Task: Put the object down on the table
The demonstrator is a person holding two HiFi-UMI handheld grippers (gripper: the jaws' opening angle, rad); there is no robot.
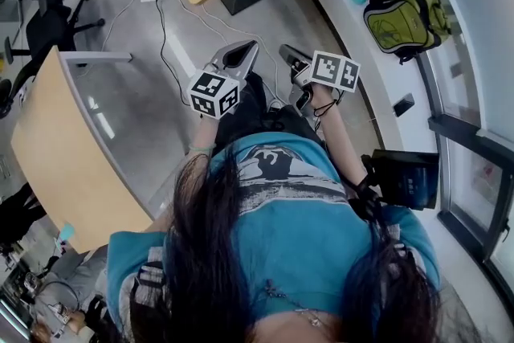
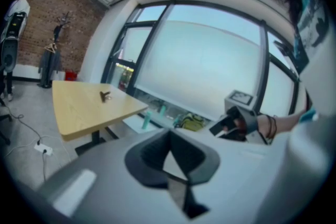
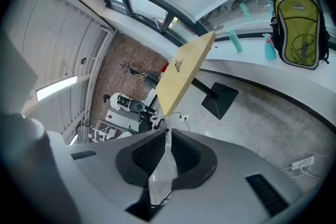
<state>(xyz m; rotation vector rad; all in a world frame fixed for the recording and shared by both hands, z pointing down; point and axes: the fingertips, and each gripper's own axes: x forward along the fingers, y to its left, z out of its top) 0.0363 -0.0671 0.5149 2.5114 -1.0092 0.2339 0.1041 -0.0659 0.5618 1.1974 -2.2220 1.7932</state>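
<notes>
Grey floor and cables filled the head view. The left claw and right claw sat side by side in the air.

Left claw view: its jaws met at the tips, gripping nothing. A small object lay on a wooden desk far ahead, to the claw's left.

Right claw view: jaws fully closed, empty, with the object far beyond its tips.
</notes>
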